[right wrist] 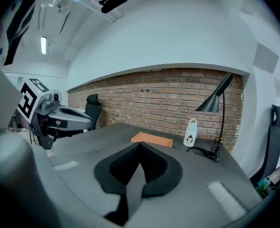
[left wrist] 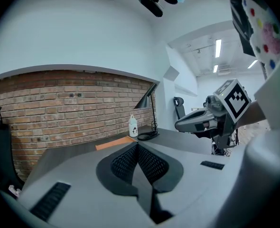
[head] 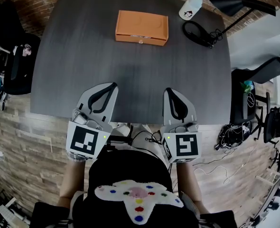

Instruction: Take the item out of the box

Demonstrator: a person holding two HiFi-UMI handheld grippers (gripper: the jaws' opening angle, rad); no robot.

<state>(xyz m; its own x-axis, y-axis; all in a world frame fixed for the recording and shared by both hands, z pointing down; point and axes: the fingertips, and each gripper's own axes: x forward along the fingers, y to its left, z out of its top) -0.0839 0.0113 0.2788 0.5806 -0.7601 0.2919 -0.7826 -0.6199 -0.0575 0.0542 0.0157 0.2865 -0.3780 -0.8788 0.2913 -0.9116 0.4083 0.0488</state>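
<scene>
Across the dark table (head: 130,80), the orange box (head: 142,27) is looking light and stiff, lid-edge graspable; left gripper (head: 112,86) and right gripper (head: 171,90) are sitting closed, empty.

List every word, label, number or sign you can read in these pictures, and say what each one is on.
No readable text in any view.
Left gripper: black-and-white square marker on its cube, a pattern, not letters.
Right gripper: the same kind of marker.
White bottle: dark picture on its front; any print too small to read.
Orange box: tiny mark on its front edge, too blurred to read.
</scene>
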